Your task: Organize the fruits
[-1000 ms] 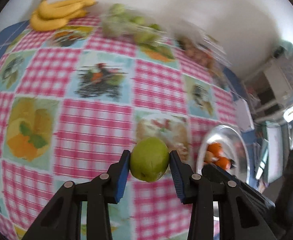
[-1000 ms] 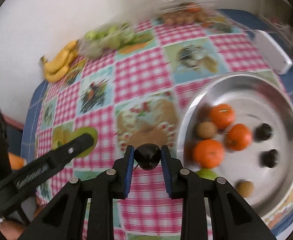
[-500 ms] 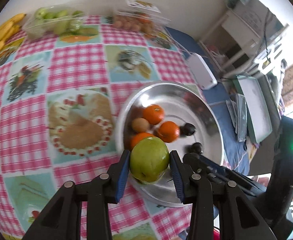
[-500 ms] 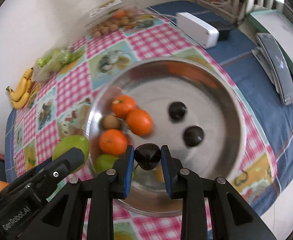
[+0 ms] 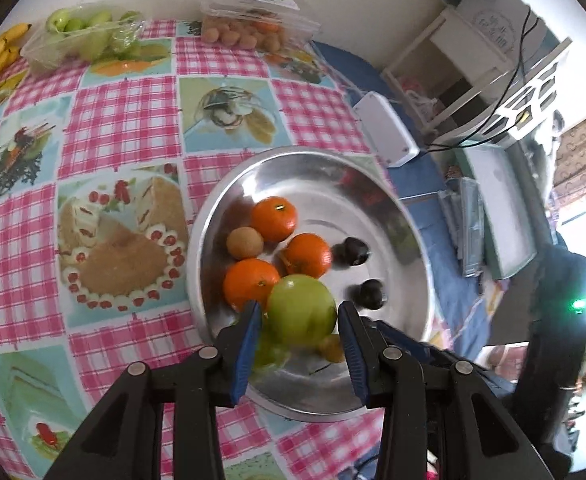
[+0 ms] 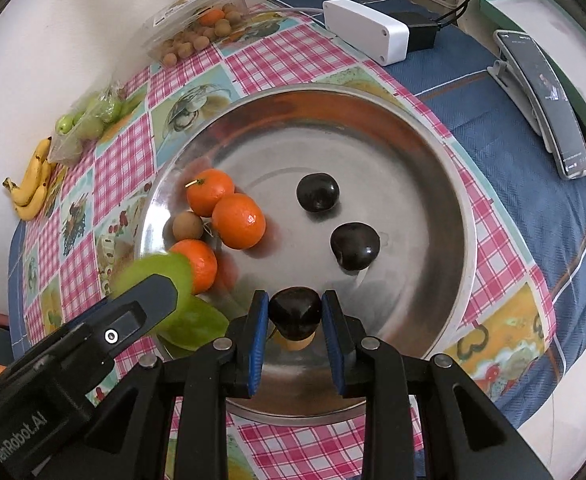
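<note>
My left gripper [image 5: 297,324] is shut on a green apple [image 5: 301,309] and holds it over the near left part of the steel bowl [image 5: 393,208]. My right gripper [image 6: 294,316] is shut on a dark plum [image 6: 294,312] just above the bowl's near floor [image 6: 373,128]. The bowl holds three oranges [image 6: 238,221], a small brown fruit [image 6: 188,225], two dark plums [image 6: 355,246] and another green fruit [image 6: 197,326] under the left gripper. The held apple also shows in the right wrist view [image 6: 153,272].
The bowl stands on a pink checked tablecloth [image 5: 117,116]. At the back are bananas [image 6: 32,188], a bag of green fruit [image 5: 81,38] and a clear box of small brown fruit [image 5: 249,28]. A white box [image 6: 365,36] and a phone [image 6: 545,100] lie to the right.
Both grippers have moved right and closer over the bowl with their fruits still held. The bowl now fills the middle of both views.
</note>
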{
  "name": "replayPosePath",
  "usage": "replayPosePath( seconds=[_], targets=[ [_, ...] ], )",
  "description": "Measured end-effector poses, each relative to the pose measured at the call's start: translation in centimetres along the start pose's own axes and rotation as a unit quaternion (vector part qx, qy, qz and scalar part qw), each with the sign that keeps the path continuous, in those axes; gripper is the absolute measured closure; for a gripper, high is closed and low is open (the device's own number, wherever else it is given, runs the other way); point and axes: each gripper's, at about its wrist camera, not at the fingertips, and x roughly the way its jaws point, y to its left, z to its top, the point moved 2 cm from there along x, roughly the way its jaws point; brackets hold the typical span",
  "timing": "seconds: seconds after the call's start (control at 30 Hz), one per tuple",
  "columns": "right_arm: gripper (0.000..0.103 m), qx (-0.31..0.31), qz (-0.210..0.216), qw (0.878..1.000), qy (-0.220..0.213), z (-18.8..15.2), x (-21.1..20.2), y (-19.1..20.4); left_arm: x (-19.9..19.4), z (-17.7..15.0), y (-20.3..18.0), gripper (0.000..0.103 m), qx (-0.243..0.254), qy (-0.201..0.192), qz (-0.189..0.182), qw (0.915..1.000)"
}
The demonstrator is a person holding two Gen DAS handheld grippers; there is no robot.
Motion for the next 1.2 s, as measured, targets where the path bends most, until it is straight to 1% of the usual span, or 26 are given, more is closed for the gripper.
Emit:
replayPosePath(
  seconds=[0.1, 0.2, 0.27, 0.33, 0.4, 0.43, 0.5, 0.53, 0.6, 0.67, 0.7, 0.77, 0.83, 0.9, 0.93, 0.97, 1.0, 1.1, 1.13, 1.2],
  targets=[
    [0.074, 0.0, 0.001, 1.0, 0.001, 0.2, 0.2, 0.1, -0.3, 0.0, -0.1, 0.06, 0.004, -0.006, 0.003, 1.0],
    [0.073, -0.002, -0.016, 1.0, -0.003, 0.4, 0.1, 0.0, -0.8, 0.0, 0.3, 0.06, -0.003, -0.008, 0.005, 1.0],
    [0.074, 0.002, -0.012, 1.0, -0.004, 0.5, 0.0, 0.0, -1.3, 0.0, 0.9, 0.06, -0.008, -0.015, 0.019, 0.9997],
    [0.074, 0.0, -0.014, 1.0, -0.004, 0.5, -0.1, 0.0, -1.9, 0.0, 1.9, 0.059, -0.012, -0.025, 0.053, 0.9982],
    [0.074, 0.001, -0.016, 1.0, -0.004, 0.5, -0.1, 0.1, -2.4, -0.1, 3.0, 0.048, -0.018, -0.032, 0.09, 0.9953],
    [0.074, 0.001, -0.017, 1.0, -0.004, 0.5, -0.1, 0.1, -2.7, -0.2, 3.8, 0.045, -0.023, -0.035, 0.118, 0.9921],
    [0.074, 0.001, -0.02, 1.0, -0.003, 0.5, 0.0, 0.1, -3.1, -0.5, 5.3, 0.034, -0.032, -0.035, 0.153, 0.987],
    [0.074, 0.002, -0.021, 1.0, -0.002, 0.5, 0.1, 0.1, -3.2, -0.7, 6.2, 0.03, -0.041, -0.033, 0.176, 0.9831],
    [0.074, 0.003, -0.024, 1.0, 0.002, 0.6, 0.2, 0.0, -3.4, -1.0, 7.6, 0.012, -0.052, -0.031, 0.206, 0.9768],
    [0.073, 0.002, -0.026, 1.0, 0.003, 0.5, 0.2, -0.1, -3.5, -1.5, 8.7, 0.003, -0.06, -0.031, 0.225, 0.9721],
    [0.071, 0.001, -0.029, 1.0, 0.003, 0.5, 0.2, -0.1, -3.5, -1.7, 9.1, 0.0, -0.064, -0.032, 0.231, 0.9704],
    [0.064, -0.001, -0.036, 0.999, 0.003, 0.5, 0.1, -0.2, -3.4, -2.0, 9.8, 0.0, -0.072, -0.032, 0.242, 0.9671],
    [0.062, -0.001, -0.036, 0.999, 0.003, 0.4, -0.1, -0.2, -3.6, -2.5, 10.4, 0.0, -0.076, -0.036, 0.254, 0.9635],
    [0.058, -0.006, -0.039, 0.999, 0.002, 0.3, -0.4, -0.1, -3.9, -2.9, 10.6, 0.0, -0.077, -0.039, 0.258, 0.9621],
    [0.049, -0.007, -0.038, 0.999, 0.001, 0.1, -0.6, -0.1, -4.1, -3.1, 10.8, 0.0, -0.077, -0.04, 0.259, 0.9619],
    [0.037, -0.009, -0.033, 0.999, 0.0, 0.0, -0.8, 0.0, -4.2, -3.4, 10.8, 0.0, -0.077, -0.04, 0.26, 0.9618],
    [0.033, -0.013, -0.025, 1.0, -0.001, -0.1, -1.0, 0.3, -4.4, -3.7, 10.9, 0.0, -0.075, -0.039, 0.261, 0.9615],
    [0.027, -0.037, -0.018, 0.999, -0.004, -1.0, -1.5, 1.4, -4.9, -4.5, 10.6, 0.0, -0.069, -0.037, 0.264, 0.9615],
    [0.022, -0.044, -0.018, 0.999, -0.004, -1.4, -1.6, 1.7, -5.1, -4.8, 10.5, 0.0, -0.068, -0.037, 0.263, 0.9616],
    [0.021, -0.06, -0.016, 0.998, -0.002, -2.2, -1.7, 2.4, -5.5, -5.4, 10.4, 0.0, -0.065, -0.032, 0.269, 0.9606]
  ],
)
